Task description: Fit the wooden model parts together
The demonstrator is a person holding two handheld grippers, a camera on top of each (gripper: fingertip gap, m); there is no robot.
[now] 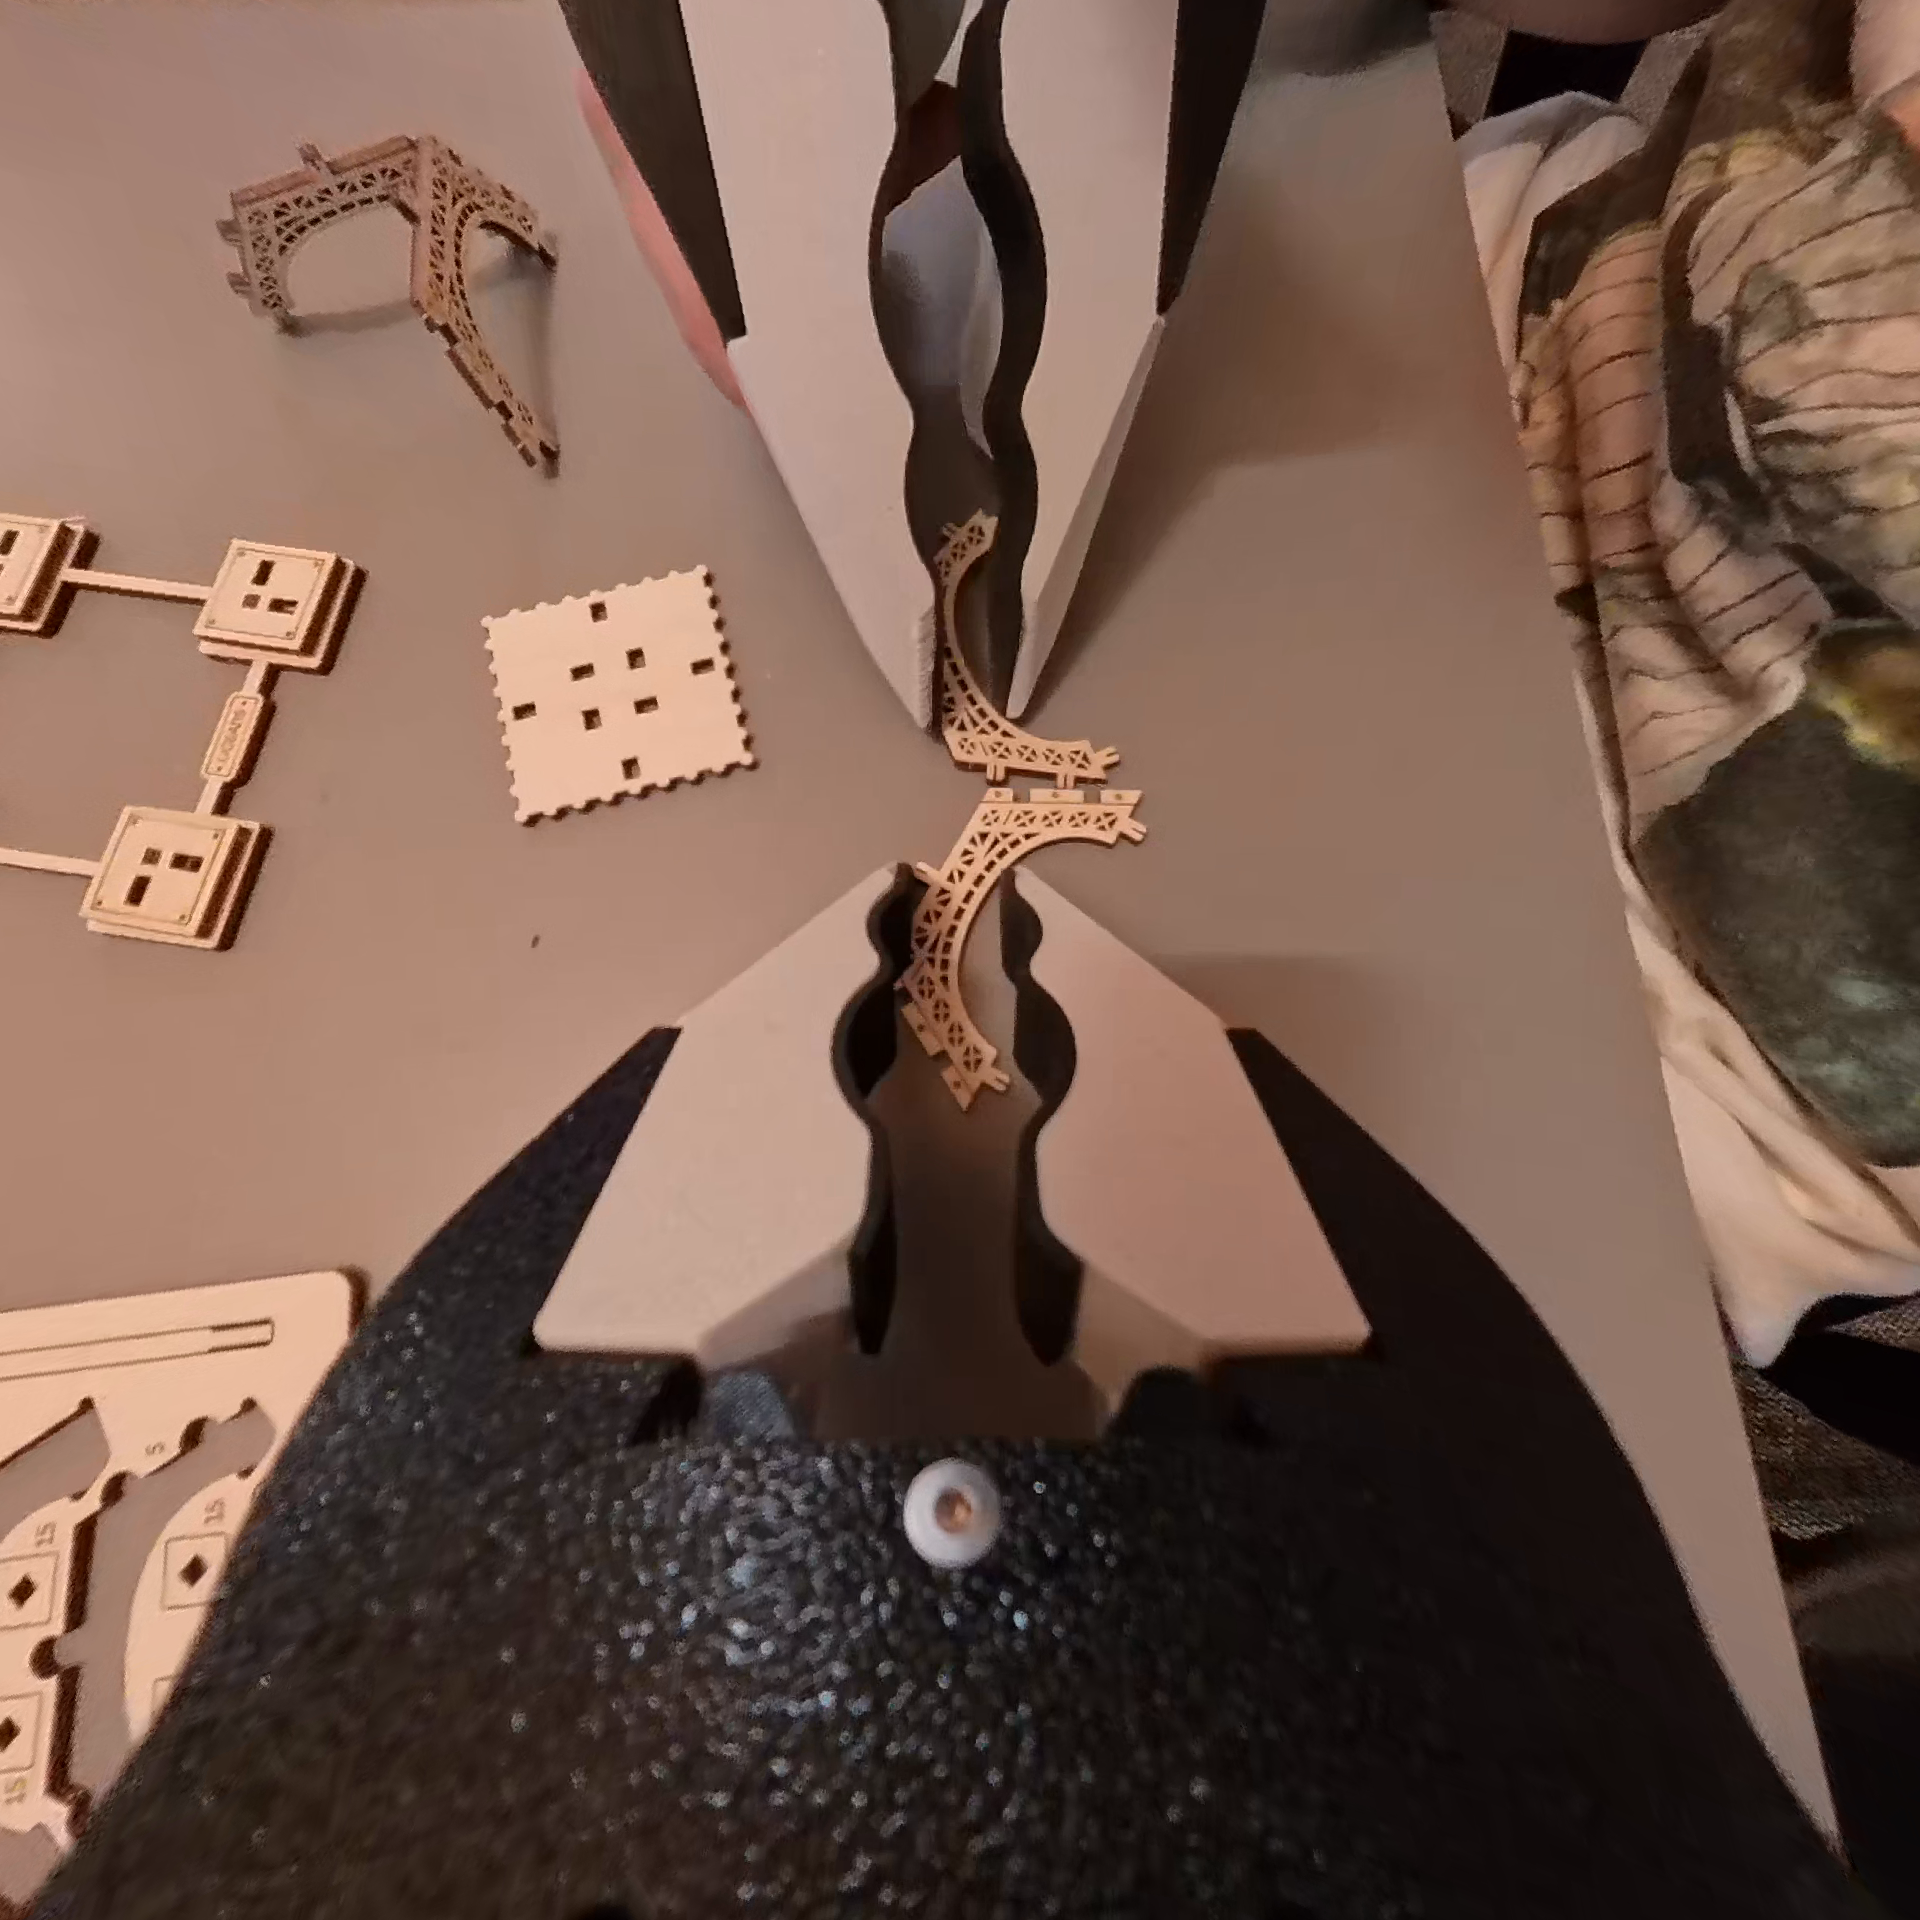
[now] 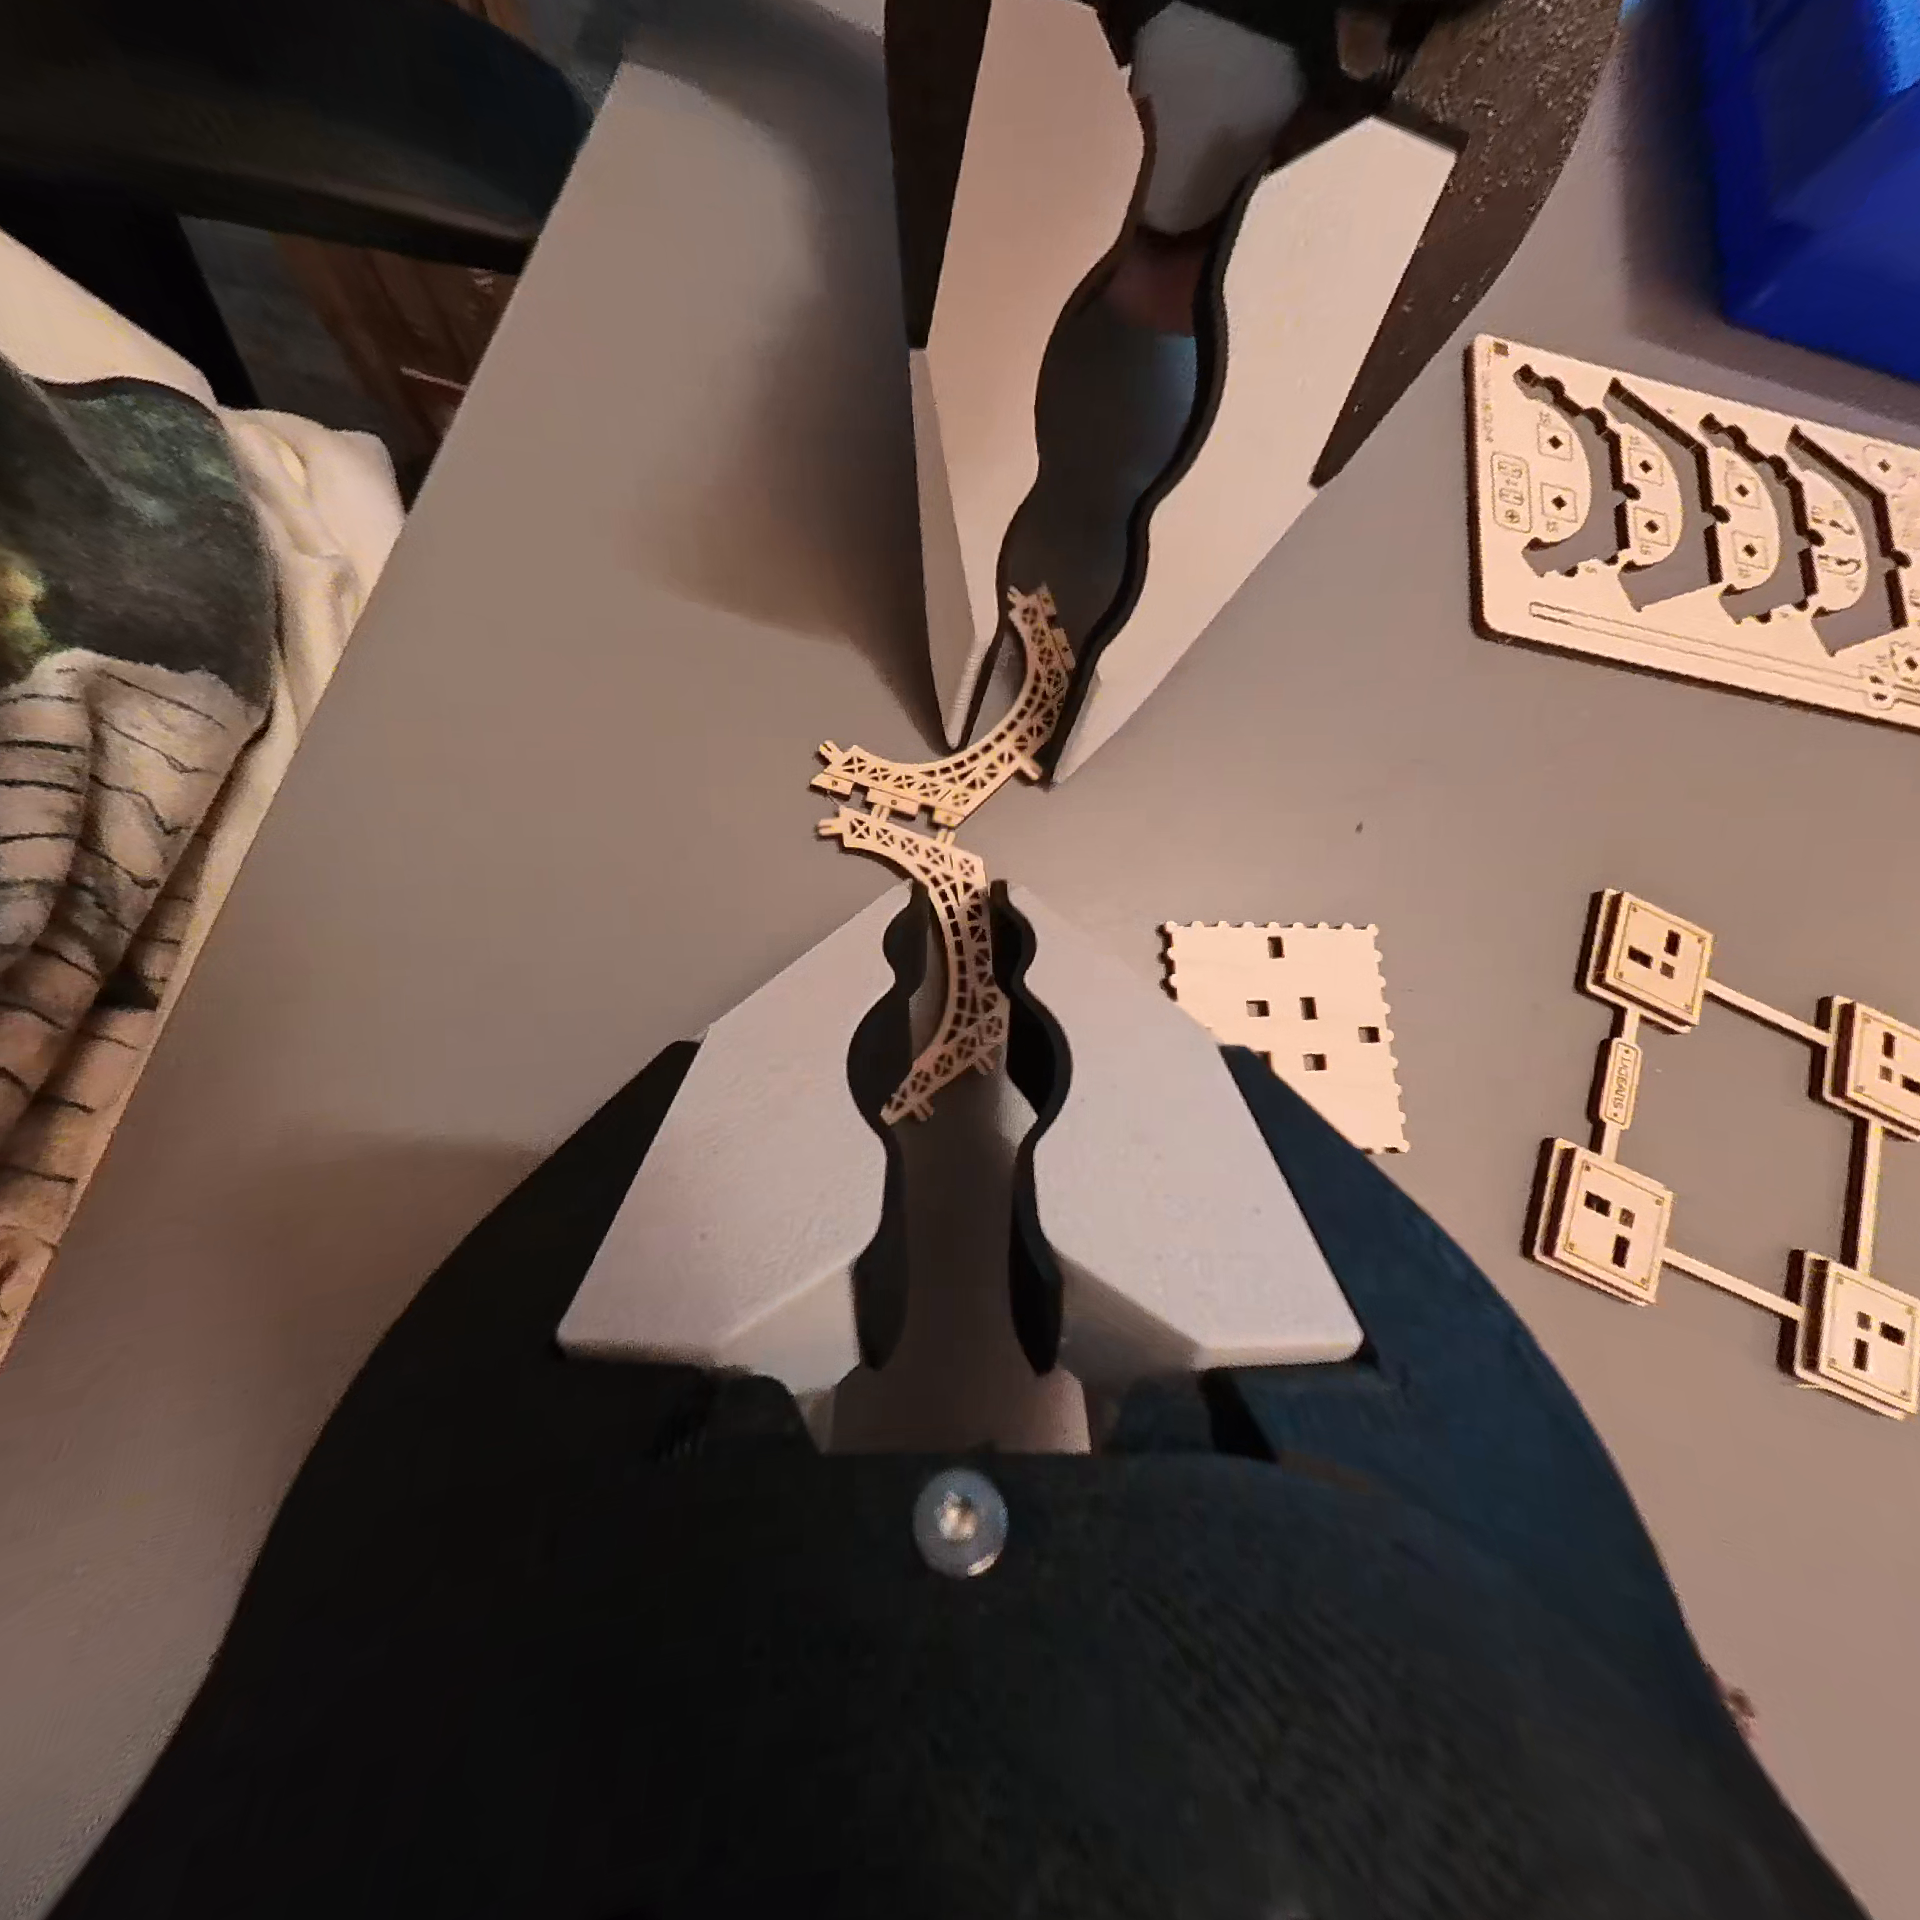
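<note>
My left gripper is shut on a small curved wooden lattice leg. My right gripper comes in from the top of the left wrist view and is shut on a matching lattice leg. The flat tabbed ends of the two legs face each other above the grey table, with a narrow gap between them. In the right wrist view my right gripper holds its leg, and my left gripper holds the other leg. There the tabbed ends look almost touching.
On the table lie an assembled lattice arch, a square toothed plate, a base frame with square pads and a punched parts sheet. A person's patterned clothing is beside the table edge. A blue object is at the back. The tips of one gripper are about 4 centimeters away from the tips of the other.
</note>
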